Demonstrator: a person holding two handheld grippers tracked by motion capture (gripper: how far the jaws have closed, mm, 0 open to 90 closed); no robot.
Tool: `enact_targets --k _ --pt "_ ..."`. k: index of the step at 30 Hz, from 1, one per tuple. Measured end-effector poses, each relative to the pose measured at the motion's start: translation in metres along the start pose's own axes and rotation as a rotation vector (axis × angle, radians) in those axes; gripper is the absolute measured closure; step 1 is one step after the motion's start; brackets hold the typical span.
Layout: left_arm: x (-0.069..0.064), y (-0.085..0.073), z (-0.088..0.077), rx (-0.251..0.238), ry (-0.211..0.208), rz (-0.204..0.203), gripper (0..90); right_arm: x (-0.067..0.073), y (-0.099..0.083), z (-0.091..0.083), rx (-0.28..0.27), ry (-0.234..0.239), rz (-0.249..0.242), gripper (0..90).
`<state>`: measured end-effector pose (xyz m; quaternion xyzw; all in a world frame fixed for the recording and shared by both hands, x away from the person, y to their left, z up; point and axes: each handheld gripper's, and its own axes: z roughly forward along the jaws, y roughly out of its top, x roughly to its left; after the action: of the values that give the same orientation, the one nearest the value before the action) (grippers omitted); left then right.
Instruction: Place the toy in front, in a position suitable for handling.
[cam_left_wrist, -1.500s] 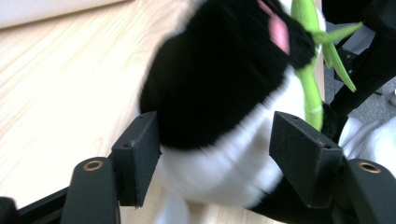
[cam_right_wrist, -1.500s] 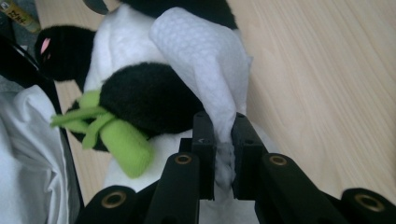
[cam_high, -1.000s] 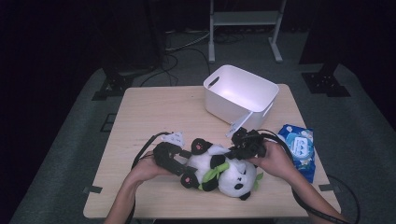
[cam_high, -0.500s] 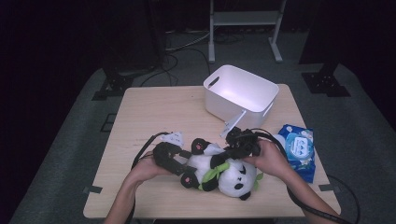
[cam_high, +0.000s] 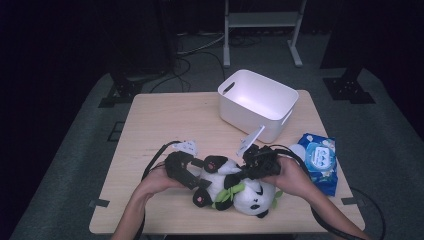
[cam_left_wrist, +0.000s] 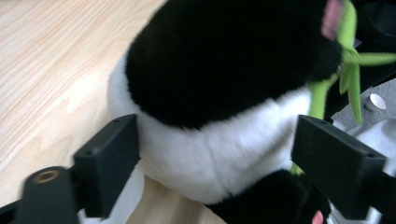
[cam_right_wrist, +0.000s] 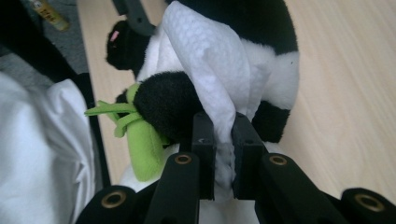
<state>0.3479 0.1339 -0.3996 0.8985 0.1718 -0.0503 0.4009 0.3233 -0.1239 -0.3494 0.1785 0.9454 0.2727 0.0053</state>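
Wiping looks under way: the right gripper (cam_right_wrist: 218, 140), jaws pinched tight on a white wipe (cam_right_wrist: 205, 60), holds it against the panda (cam_high: 235, 187), which lies at the table's (cam_high: 160, 120) 6 o'clock edge. How much fur is left to clean cannot be told. The left gripper (cam_left_wrist: 215, 158), at the panda's 9 o'clock, straddles its body; its jaws have just been opening and stand wide, apparently clear of the plush they gripped a second ago. Neither hand has shifted noticeably.

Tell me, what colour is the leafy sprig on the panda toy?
Bright green. The bamboo sprig shows best in the right gripper view, beside the panda toy's black arm.
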Motion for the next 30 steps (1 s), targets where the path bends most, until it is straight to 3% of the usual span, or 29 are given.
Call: enact_targets --k 8,12,15,20,30 --pt "0.005 -0.004 0.009 0.006 -0.062 -0.027 5.4 0.015 0.002 -0.001 0.027 0.025 -0.052 81.7" --pt "0.004 -0.007 0.008 -0.019 -0.063 -0.010 16.4 0.014 0.006 -0.005 0.032 0.030 -0.049 81.8" --pt "0.004 -0.008 0.008 -0.040 -0.065 0.002 25.1 0.009 0.009 -0.012 -0.012 0.003 -0.033 81.9" --pt "0.005 -0.009 0.007 -0.084 -0.057 -0.007 36.6 -0.003 0.007 -0.009 -0.017 -0.012 0.004 81.9" --pt "0.006 -0.007 0.005 -0.083 -0.046 -0.006 40.7 -0.011 0.012 0.004 -0.023 0.016 0.026 82.2"
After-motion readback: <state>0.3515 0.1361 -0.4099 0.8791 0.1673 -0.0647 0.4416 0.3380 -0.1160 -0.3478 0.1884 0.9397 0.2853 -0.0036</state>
